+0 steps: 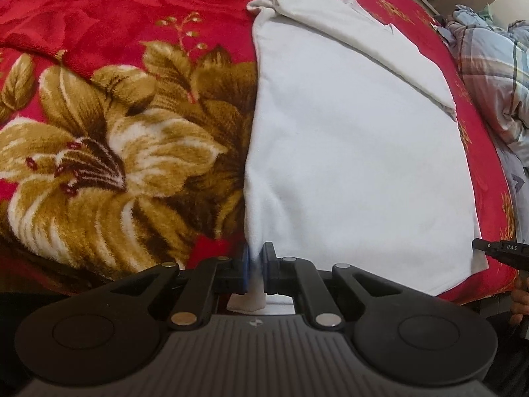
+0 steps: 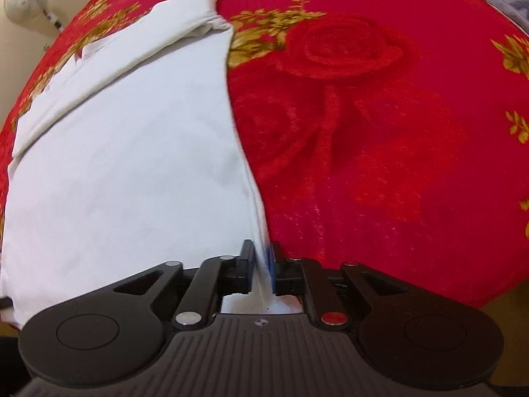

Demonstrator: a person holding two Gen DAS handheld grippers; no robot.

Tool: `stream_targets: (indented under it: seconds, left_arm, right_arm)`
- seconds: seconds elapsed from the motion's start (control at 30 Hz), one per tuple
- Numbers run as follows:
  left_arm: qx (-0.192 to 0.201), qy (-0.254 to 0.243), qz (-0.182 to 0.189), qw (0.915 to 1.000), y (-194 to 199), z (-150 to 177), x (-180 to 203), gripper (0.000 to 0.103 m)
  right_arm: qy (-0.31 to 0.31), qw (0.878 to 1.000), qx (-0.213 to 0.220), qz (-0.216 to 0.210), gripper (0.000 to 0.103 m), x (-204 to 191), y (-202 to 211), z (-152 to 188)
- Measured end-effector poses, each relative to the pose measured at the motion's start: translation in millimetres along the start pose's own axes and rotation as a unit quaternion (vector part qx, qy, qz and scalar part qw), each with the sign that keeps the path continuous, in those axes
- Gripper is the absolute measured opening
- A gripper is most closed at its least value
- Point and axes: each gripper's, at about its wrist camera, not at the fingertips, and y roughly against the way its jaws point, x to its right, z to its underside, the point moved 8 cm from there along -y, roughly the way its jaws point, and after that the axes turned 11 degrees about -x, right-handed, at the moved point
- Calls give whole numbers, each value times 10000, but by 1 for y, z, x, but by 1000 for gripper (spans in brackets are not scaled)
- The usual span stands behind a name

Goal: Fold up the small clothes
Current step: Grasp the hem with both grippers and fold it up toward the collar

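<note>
red blanket point(image 1: 99, 33) bears a white garment point(image 1: 347, 149), near corners clenched in left claw point(image 1: 255, 261) and right claw point(image 2: 263, 261).

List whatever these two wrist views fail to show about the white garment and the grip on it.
- White garment: near hem, left wrist view, hidden behind the left gripper body.
- Same hem, right wrist view, hidden behind the right gripper.
- Garment's left edge, right wrist view: cut off by the frame.
- Fabric at the right jaws: blurred.

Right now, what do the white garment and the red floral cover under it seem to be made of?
White folded garment: likely thin matte cotton knit, judging by soft creases and a stitched hem. Red floral blanket: probably plush synthetic fleece, with fuzzy raised pile and a slight sheen.
</note>
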Motion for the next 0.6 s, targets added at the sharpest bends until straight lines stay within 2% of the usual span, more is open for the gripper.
stream_targets:
  seconds: [0.27, 0.3, 0.33, 0.5, 0.6]
  left_arm:
    - [95, -117, 17, 9999, 2, 0, 4, 6]
    - [158, -181, 58, 9997, 4, 0, 7, 6]
    - [224, -253, 82, 9994, 7, -1, 10, 5]
    - [773, -574, 139, 9953, 37, -5, 25, 4]
    - [1156, -701, 419, 9899, 67, -7, 37, 3]
  right_arm:
    - [156, 9998, 39, 92, 12, -4, 0, 4]
    - [189, 9997, 93, 87, 8, -5, 1, 2]
    - [243, 9995, 210, 80, 5, -9, 4, 1]
    - [373, 9944, 961, -227, 4, -21, 40, -10]
    - [414, 9865, 1499, -521, 4, -28, 78, -19]
